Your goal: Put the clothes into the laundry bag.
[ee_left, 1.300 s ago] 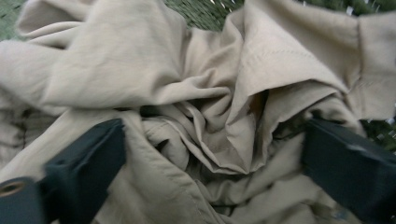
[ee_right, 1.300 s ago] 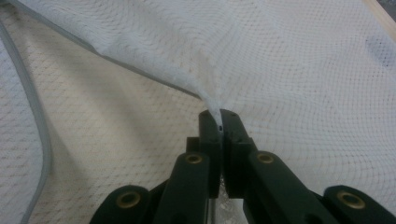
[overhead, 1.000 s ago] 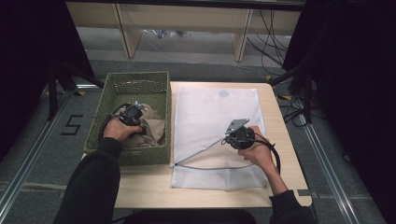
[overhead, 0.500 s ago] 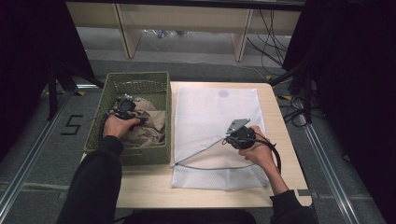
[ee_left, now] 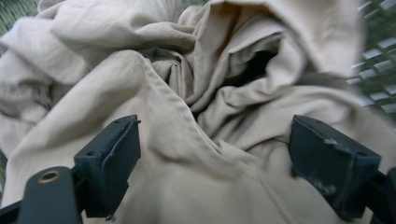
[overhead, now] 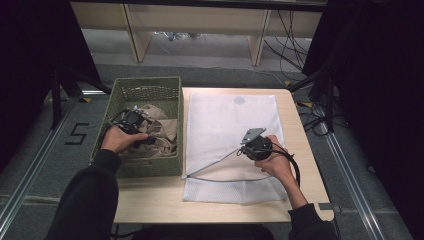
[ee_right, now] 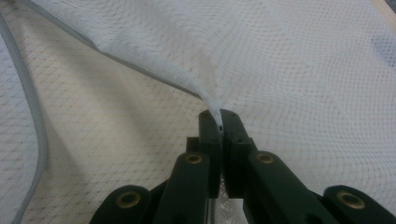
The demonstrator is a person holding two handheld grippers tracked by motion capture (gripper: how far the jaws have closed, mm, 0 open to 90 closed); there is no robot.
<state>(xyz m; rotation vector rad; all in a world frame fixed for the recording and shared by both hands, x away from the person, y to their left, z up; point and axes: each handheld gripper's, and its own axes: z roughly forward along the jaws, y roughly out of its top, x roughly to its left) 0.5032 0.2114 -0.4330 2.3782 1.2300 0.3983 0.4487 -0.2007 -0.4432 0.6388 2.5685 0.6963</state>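
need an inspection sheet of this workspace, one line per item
surface: light wooden table, mostly covered by the job's things
job's things: white mesh laundry bag lies flat on the table, its zipped edge lifted open; beige garment crumpled in the green basket at the table's left
clutter: nothing seen
grippers: left gripper over the garment in the basket, jaws just opened wide, cloth between them but not pinched; right gripper shut on the bag's top mesh layer, holding it up
cables: black cable trails from the right gripper; more cables on the floor at the far right
surroundings: grey floor with a "5" mark, dark curtains at both sides
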